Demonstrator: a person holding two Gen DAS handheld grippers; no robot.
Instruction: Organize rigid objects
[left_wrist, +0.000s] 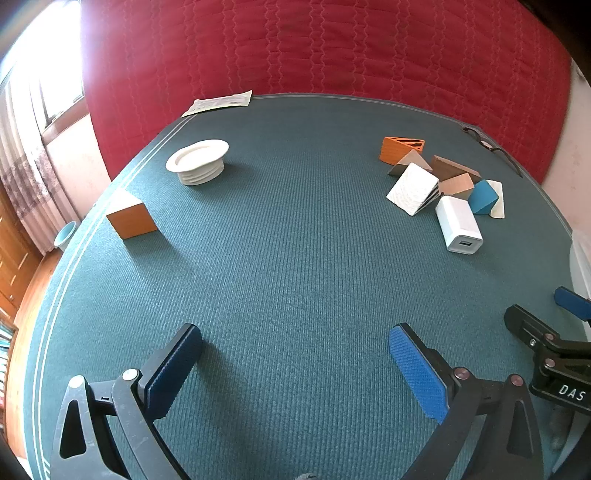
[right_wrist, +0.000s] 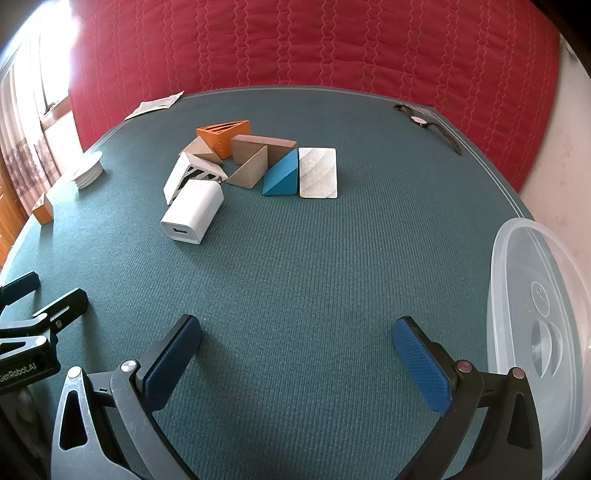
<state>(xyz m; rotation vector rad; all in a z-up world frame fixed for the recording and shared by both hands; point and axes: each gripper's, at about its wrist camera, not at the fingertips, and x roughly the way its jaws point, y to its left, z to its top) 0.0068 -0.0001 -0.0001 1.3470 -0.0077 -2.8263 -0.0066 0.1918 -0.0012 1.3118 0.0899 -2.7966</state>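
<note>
A cluster of rigid pieces lies on the green table mat (right_wrist: 314, 266): a white charger block (right_wrist: 192, 211) (left_wrist: 459, 224), a blue wedge (right_wrist: 281, 173) (left_wrist: 482, 196), an orange slotted wedge (right_wrist: 224, 137) (left_wrist: 402, 148), brown wedges (right_wrist: 264, 146), a white ribbed wedge (right_wrist: 186, 173) (left_wrist: 413, 188) and a pale flat slab (right_wrist: 317, 172). An orange block (left_wrist: 131, 219) and a white ridged disc (left_wrist: 197, 160) sit apart at the left. My left gripper (left_wrist: 295, 345) and right gripper (right_wrist: 297, 336) hover open over bare mat, nothing between their fingers.
A clear plastic tub (right_wrist: 535, 332) stands at the mat's right edge. A wristwatch (right_wrist: 428, 123) lies far right, a paper leaflet (left_wrist: 219, 102) at the far left corner. A red quilted cover (right_wrist: 314, 44) rises behind the table. Window and curtain are at left.
</note>
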